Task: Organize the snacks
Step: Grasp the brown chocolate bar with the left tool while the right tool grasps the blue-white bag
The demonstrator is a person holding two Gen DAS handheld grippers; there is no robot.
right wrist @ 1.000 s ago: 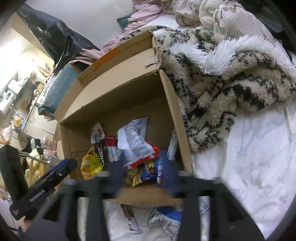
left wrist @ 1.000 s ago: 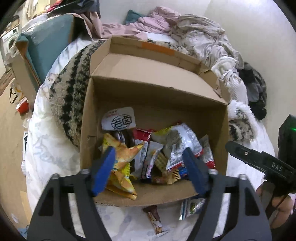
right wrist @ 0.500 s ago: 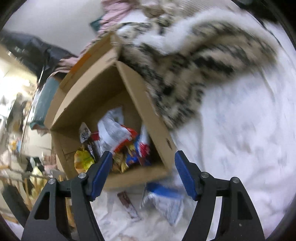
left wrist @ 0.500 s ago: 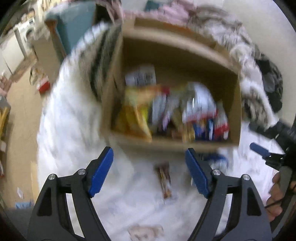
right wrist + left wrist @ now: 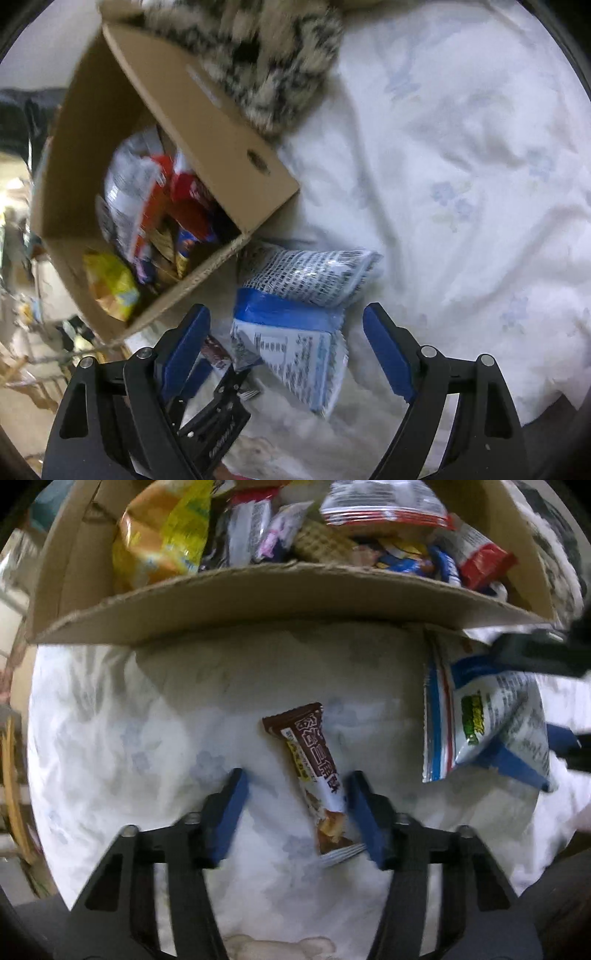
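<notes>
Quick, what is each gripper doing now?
Left gripper: open, closing around the chocolate bar.
Right gripper: open, widening over the blue-and-white packet.

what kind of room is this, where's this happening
Most likely a bedroom, with the work done on a bed: the cardboard box of snacks sits on a soft white floral bedsheet, and a fuzzy black-and-cream blanket is bunched against the box. It is a home, not a lab or shop.
</notes>
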